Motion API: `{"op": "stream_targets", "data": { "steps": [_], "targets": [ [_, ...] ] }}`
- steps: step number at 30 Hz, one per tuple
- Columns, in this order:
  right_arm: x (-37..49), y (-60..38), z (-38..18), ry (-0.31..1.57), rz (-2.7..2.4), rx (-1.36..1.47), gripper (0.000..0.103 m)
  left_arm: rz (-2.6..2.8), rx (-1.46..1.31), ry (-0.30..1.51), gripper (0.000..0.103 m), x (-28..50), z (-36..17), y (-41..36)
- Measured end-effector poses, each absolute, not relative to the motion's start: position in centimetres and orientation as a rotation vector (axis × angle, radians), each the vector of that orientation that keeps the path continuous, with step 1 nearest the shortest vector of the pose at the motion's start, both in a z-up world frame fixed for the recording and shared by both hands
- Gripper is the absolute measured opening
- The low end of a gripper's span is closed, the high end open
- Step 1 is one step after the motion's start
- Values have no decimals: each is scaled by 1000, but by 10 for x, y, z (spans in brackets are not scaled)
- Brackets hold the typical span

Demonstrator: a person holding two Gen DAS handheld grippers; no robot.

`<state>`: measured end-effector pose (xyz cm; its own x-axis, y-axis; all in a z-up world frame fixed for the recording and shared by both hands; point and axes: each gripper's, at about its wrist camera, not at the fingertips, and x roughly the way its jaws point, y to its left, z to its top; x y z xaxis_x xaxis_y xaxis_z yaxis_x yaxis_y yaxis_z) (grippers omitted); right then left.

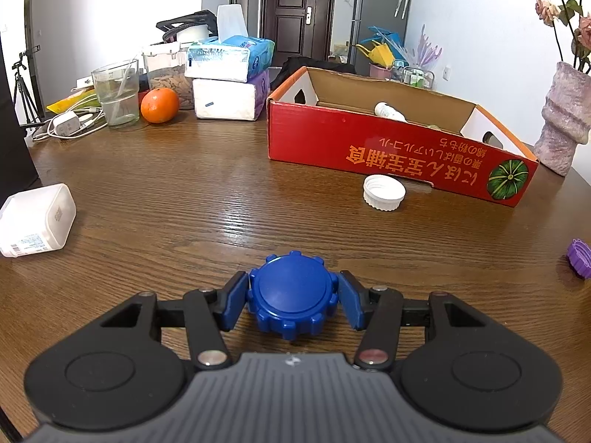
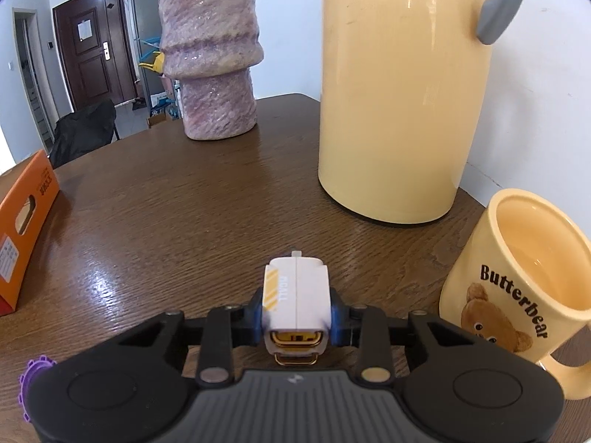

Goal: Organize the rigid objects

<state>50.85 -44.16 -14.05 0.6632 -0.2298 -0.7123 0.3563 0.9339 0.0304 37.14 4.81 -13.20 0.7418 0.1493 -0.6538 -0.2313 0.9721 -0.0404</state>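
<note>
On the wooden bench [image 1: 184, 192], the left tool [image 1: 291, 297] clamps a blue ridged plastic cap [image 1: 291, 295], while the right tool [image 2: 295, 313] pinches a small white charger plug [image 2: 295, 295] nearest its camera. Both pickups look made; next, seemingly, a carry to the red cardboard box [image 1: 369, 140] beyond, whose contents are mostly hidden. A white ribbed lid [image 1: 384, 192] waits outside.

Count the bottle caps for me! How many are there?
3. A blue cap sits between the left gripper's fingers, a white cap lies by the red box, and a purple cap is at the right edge. The box may hide more.
</note>
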Motion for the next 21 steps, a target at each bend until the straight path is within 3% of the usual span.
{"op": "stream_targets", "data": {
  "steps": [21],
  "targets": [
    [450,-418,-113,645,-253,152,31,194,-129,688,54,368,-128,49]
  ]
}}
